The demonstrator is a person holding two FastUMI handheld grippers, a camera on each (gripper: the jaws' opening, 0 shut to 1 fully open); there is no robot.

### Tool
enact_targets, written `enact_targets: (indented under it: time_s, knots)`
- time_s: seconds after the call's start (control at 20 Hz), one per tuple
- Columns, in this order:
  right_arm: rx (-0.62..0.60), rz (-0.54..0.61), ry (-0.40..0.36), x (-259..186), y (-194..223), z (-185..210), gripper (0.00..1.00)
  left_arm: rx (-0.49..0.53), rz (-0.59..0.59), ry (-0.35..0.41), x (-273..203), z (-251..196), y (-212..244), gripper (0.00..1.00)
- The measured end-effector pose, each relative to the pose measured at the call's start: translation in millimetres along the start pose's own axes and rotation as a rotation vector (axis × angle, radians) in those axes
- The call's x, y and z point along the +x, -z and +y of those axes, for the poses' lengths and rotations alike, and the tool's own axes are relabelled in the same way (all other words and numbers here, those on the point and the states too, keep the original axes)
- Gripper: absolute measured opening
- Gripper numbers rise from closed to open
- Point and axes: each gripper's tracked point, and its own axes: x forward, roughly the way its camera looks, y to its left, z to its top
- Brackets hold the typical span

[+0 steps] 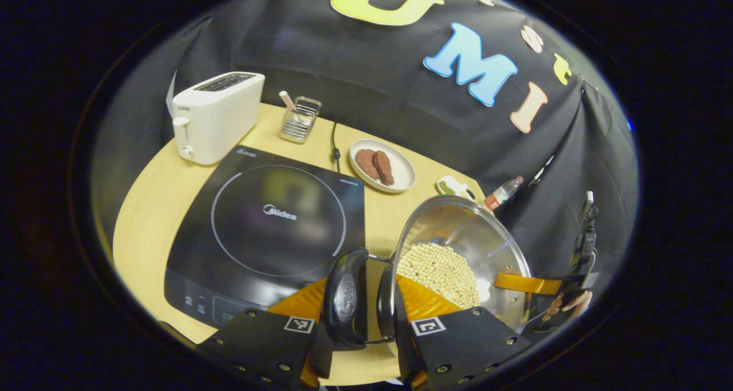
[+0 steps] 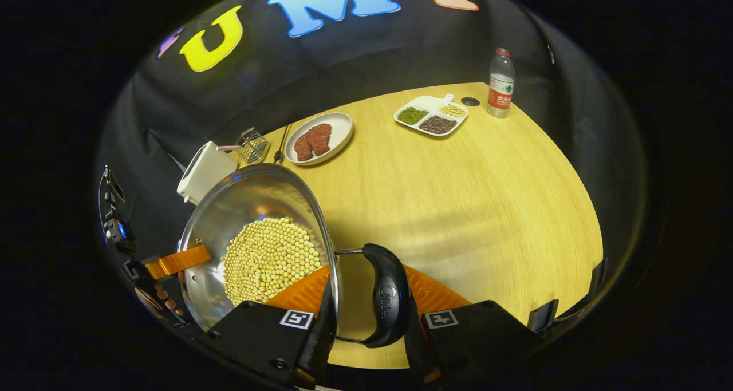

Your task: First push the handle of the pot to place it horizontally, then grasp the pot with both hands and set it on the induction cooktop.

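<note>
Pot holds pale beans; it sits tilted just right of the cooktop, whether lifted I can't tell. Left gripper is closed across one black pot handle and the rim; right gripper likewise on the opposite handle. Behind the cooktop: toaster, wire rack, plate with two brown pieces. Sectioned tray, bottle on wood table.

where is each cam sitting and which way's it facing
Left gripper view: rides the left gripper, looking across the pot handle toward the induction cooktop and toaster; its own fingers straddle that handle.
Right gripper view: rides the right gripper, facing the table and bottle; its fingers straddle the opposite handle.
Shared: pot of beans, plate, toaster.
</note>
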Motion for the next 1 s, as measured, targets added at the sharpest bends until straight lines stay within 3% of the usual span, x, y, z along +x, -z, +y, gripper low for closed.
enact_targets:
  time_s: [0.1,0.15,0.35,0.4,0.5,0.55,0.6,0.7,0.75,0.8,0.9,0.95,1.0]
  knots:
    - [-0.009,-0.002,-0.012,4,1,22,0.56,-0.008,-0.012,-0.006,-7,22,-8,0.46]
    - [-0.011,0.005,-0.018,7,2,33,0.53,-0.011,-0.018,-0.01,-10,31,-12,0.42]
    - [-0.029,0.018,-0.044,19,2,79,0.56,-0.022,-0.042,-0.044,-30,79,-28,0.46]
    - [-0.034,0.019,-0.054,24,1,91,0.56,-0.027,-0.051,-0.051,-36,91,-33,0.42]
    - [-0.04,0.022,-0.072,29,-3,113,0.53,-0.034,-0.064,-0.067,-41,111,-43,0.51]
    - [-0.048,0.019,-0.079,32,-6,121,0.53,-0.04,-0.07,-0.075,-46,119,-48,0.42]
    - [-0.054,0.015,-0.085,35,-10,130,0.56,-0.042,-0.08,-0.083,-49,128,-55,0.46]
    - [-0.062,0.013,-0.098,44,-16,145,0.53,-0.045,-0.102,-0.094,-50,142,-66,0.42]
    - [-0.064,0.012,-0.102,47,-18,152,0.56,-0.047,-0.107,-0.098,-50,147,-70,0.46]
    - [-0.068,0.011,-0.102,52,-21,158,0.53,-0.048,-0.111,-0.1,-48,155,-76,0.5]
    - [-0.074,0.002,-0.103,63,-29,167,0.56,-0.051,-0.116,-0.099,-40,167,-83,0.46]
    - [-0.071,-0.003,-0.104,69,-32,171,0.53,-0.055,-0.115,-0.099,-35,172,-86,0.5]
    - [-0.067,-0.006,-0.105,76,-36,174,0.53,-0.058,-0.116,-0.1,-31,176,-91,0.46]
